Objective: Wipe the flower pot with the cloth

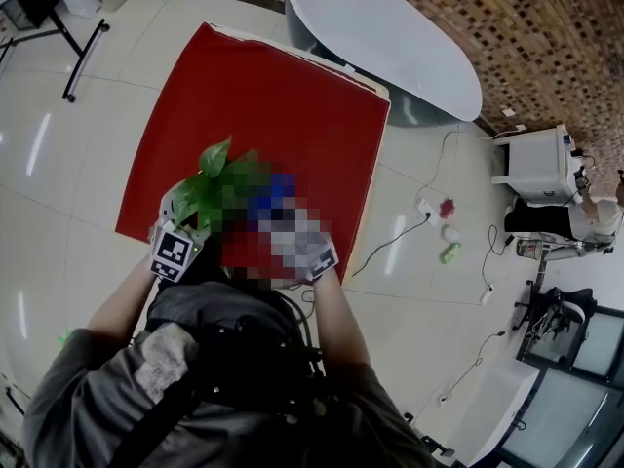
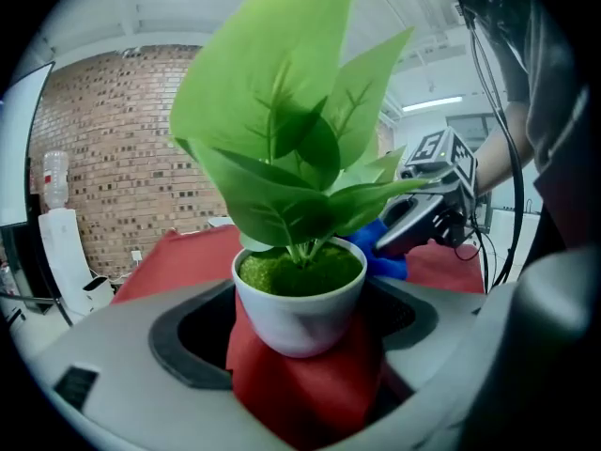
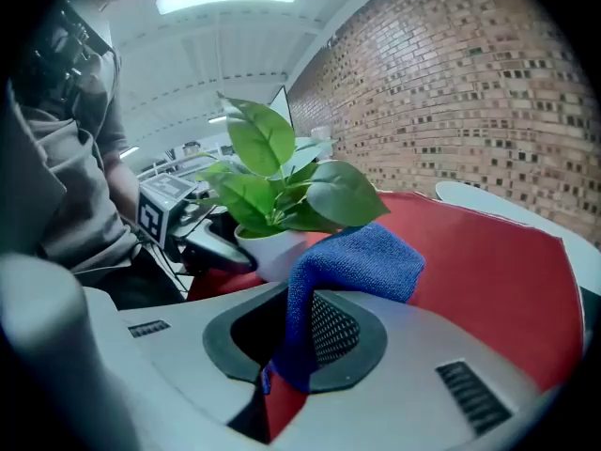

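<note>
A white flower pot (image 2: 299, 308) with a leafy green plant (image 2: 282, 130) sits between the jaws of my left gripper (image 2: 299, 341), which is shut on it over the red table cover (image 2: 178, 256). The right gripper (image 3: 302, 334) is shut on a folded blue cloth (image 3: 352, 263), and the cloth's free end lies against the pot (image 3: 268, 252) on its right side. In the head view the plant (image 1: 216, 185) stands near the table's front edge, between the left gripper (image 1: 175, 247) and the right gripper (image 1: 317, 256). A mosaic patch hides the pot there.
The red-covered table (image 1: 283, 96) ends close to my body. Beyond it stands a white oval table (image 1: 390, 37). On the floor to the right lie cables with a power strip (image 1: 426, 208), small bottles (image 1: 449, 253), a white cabinet (image 1: 536, 164) and a seated person (image 1: 585, 217).
</note>
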Motion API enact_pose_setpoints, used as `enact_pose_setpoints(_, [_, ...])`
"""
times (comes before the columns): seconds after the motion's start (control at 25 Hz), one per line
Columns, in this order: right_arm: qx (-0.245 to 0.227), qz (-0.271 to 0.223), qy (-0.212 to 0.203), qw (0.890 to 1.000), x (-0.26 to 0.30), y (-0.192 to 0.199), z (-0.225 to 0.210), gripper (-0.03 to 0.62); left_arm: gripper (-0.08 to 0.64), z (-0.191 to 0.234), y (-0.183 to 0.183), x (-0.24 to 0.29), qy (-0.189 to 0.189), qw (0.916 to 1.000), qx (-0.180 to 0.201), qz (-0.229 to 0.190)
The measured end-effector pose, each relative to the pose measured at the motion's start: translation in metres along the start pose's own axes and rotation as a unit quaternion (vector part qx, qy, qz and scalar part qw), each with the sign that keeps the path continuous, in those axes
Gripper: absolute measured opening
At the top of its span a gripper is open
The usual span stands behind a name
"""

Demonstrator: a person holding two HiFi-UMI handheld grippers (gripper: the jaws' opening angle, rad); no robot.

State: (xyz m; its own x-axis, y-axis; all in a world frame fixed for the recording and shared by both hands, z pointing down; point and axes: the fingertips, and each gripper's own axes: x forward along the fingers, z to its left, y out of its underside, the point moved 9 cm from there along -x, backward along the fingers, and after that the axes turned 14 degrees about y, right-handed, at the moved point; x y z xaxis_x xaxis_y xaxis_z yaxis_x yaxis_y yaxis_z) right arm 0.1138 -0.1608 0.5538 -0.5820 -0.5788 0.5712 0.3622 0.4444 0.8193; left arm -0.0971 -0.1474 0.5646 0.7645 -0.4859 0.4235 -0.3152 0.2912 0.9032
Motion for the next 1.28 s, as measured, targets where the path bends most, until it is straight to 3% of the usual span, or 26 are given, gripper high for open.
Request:
enact_pose_setpoints(0.2, [-0.061, 0.007, -0.007, 0.998, 0.034, -0.018, -0.009, 0.066, 0.451, 0.007, -0.004, 0.000, 0.035, 0.9993, 0.013, 0.006])
enact_pose_setpoints(0.44, [-0.084, 0.003, -0.042, 0.996, 0.052, -0.031, -0.004, 0.066, 0.449, 0.019, -0.001, 0.002, 0.072, 0.9972, 0.021, 0.005])
enact_pose_setpoints(1.0, [-0.055, -0.004, -0.049, 0.997, 0.039, -0.024, 0.014, 0.066, 0.451, 0.018, 0.004, 0.000, 0.095, 0.9954, 0.011, -0.002])
enact_pose_setpoints(1.28, [-0.025, -0.010, -0.045, 0.999, 0.025, -0.015, 0.026, 0.066, 0.449, 0.021, 0.002, 0.003, 0.129, 0.9914, 0.018, -0.005])
